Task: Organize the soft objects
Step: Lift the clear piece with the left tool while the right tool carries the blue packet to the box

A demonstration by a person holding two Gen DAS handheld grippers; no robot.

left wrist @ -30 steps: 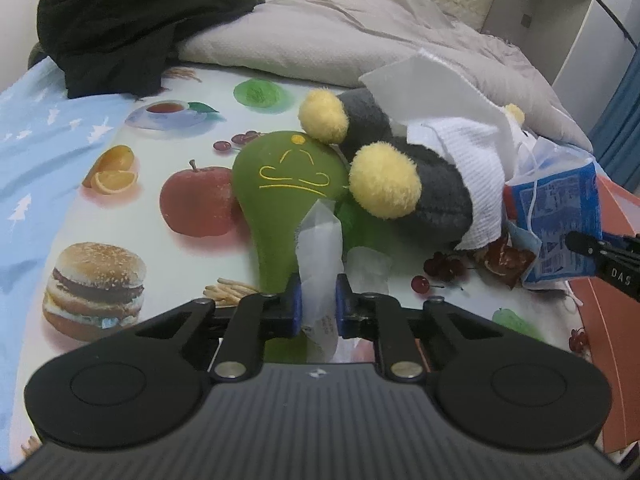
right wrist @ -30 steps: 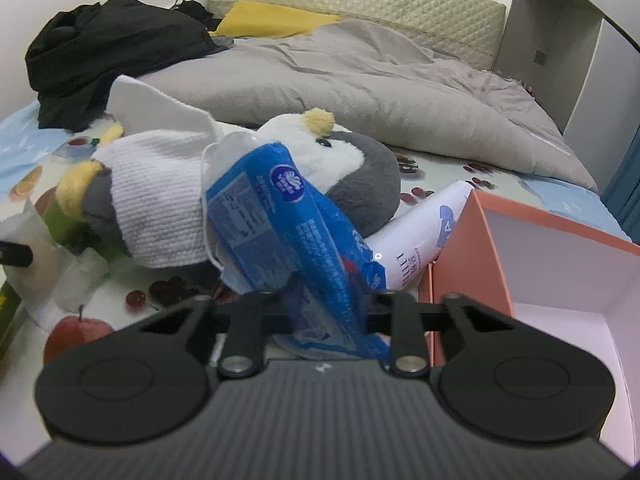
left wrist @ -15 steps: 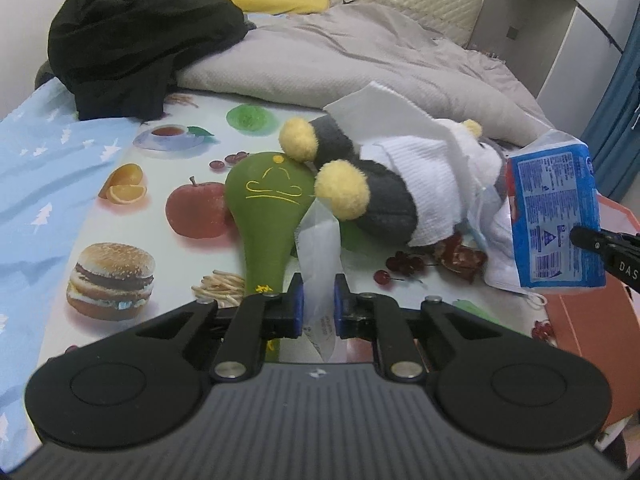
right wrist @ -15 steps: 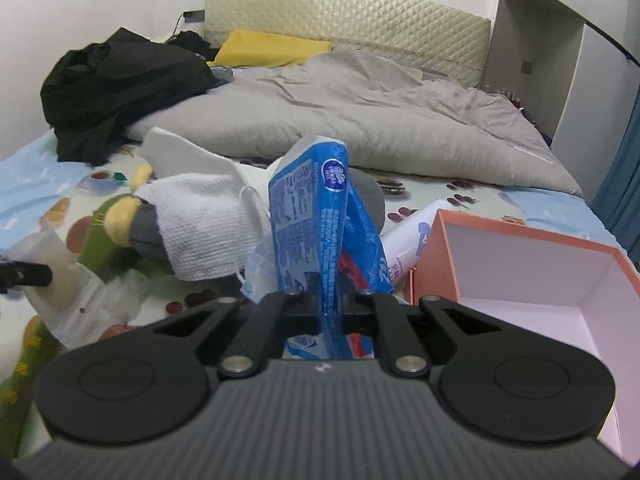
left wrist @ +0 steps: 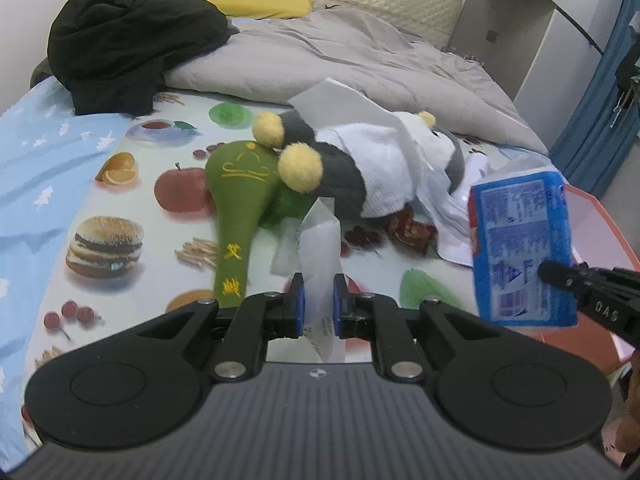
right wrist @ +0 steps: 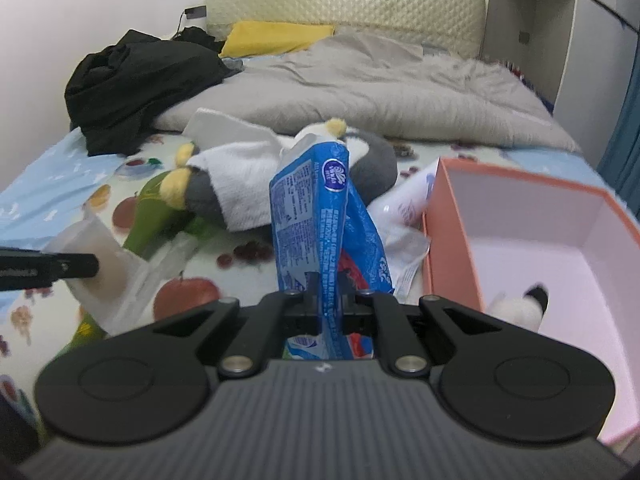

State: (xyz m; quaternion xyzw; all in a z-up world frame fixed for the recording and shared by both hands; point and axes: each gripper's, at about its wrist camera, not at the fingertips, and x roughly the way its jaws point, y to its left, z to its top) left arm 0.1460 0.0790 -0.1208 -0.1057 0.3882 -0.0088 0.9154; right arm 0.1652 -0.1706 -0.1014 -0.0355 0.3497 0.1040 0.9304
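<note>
Bed [left wrist: 120, 208] with fruit-and-burger print sheet fills both views. Grey duvet [right wrist: 380, 92] bunched far ahead of both grippers, black clothes pile [left wrist: 124, 36] beyond and to the left, yellow pillow [right wrist: 276, 36] at the headboard.

Orange box [right wrist: 452, 232], open top, pale inside, sits just right of the right gripper; a small white-and-black fuzzy item [right wrist: 520, 304] lies in it (too blurred to identify).

Penguin plush [left wrist: 340, 176] lies on its side ahead of the left gripper, white towel [left wrist: 384, 172] draped over its middle. Green felt paddle-shaped toy [left wrist: 240, 196] touches its yellow feet, ahead-left of the left gripper.

Right gripper [right wrist: 329, 292] nearly fully closed, pinching the blue tissue pack [right wrist: 316, 216], which stands up off the bed, left of the box.

Left gripper [left wrist: 319, 304] narrowly closed on a translucent white plastic packet [left wrist: 320, 248], lifted clear of the sheet, in front of the plush.

White tube-like pack [right wrist: 412, 196] lies between plush and box.
</note>
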